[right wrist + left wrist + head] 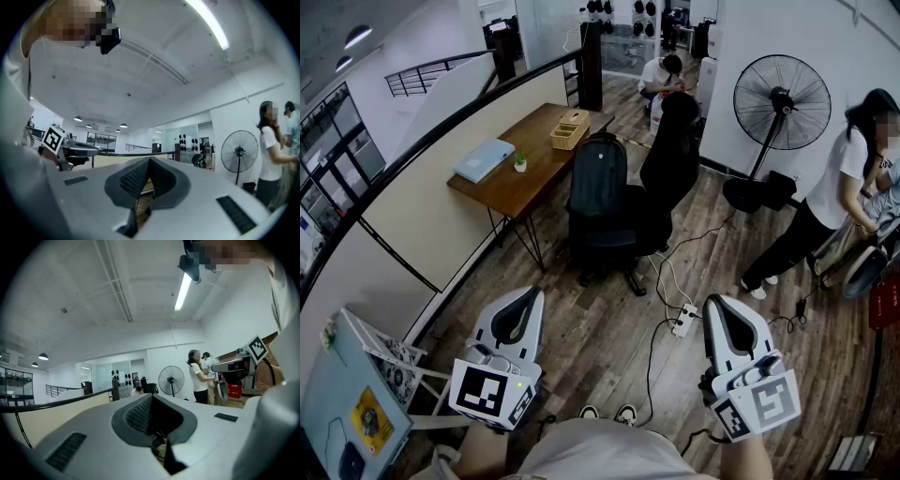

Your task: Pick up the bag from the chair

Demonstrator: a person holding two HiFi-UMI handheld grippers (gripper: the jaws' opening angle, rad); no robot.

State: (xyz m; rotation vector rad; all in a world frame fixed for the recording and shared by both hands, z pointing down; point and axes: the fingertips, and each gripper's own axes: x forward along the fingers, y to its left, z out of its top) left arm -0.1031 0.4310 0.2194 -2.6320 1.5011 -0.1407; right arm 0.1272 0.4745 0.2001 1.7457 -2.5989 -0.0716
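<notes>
The left tongs (529,294) and right tongs (719,303), smooth white plastic, sit closed tip to tip, holding nothing. The rounded black bag (598,169) stands upright on the black chair (671,155) beside the wooden tabletop's (525,180) long edge.

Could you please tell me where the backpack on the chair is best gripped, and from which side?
Probably its top edge, from above on the near side: the backpack stands upright on the chair, whose backrest rises close beside it, with the desk on its other side. No carry handle can be made out.
</notes>
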